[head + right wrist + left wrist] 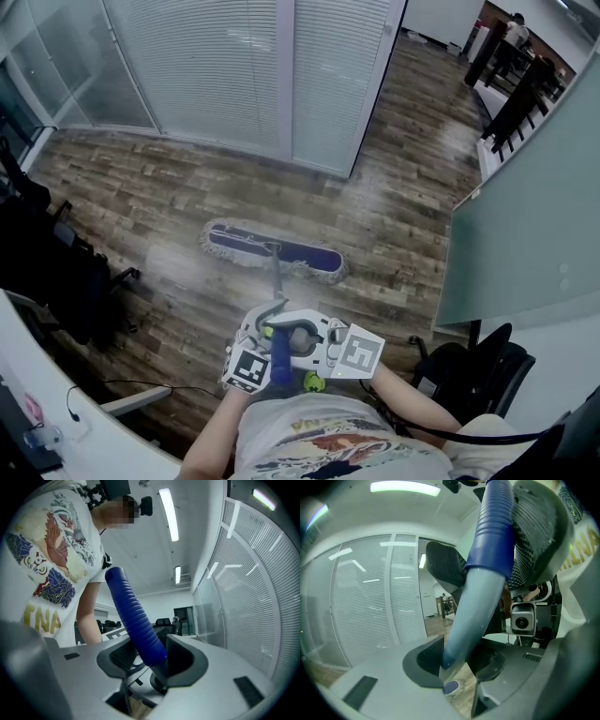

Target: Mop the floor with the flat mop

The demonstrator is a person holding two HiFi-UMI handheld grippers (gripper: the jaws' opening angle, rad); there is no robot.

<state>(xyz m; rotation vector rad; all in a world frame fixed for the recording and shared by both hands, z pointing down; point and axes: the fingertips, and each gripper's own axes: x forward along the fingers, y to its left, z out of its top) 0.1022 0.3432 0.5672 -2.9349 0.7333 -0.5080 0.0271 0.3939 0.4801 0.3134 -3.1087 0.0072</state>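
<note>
Yellow letters "NA" on the person's T-shirt (44, 616), remainder unreadable

"Where is the flat mop (274, 258) sitting?"

"Its head (302, 257) is lying flat on the brown plank floor (169, 183), stretching left to right and slanting a little. The pad is showing dark blue, with a pale fringe running around it."

"And the handle?"

"The thin pole (277, 283) is rising from the middle of the head, leaning back toward the person and ending in a blue ribbed grip (280, 356)."
</note>
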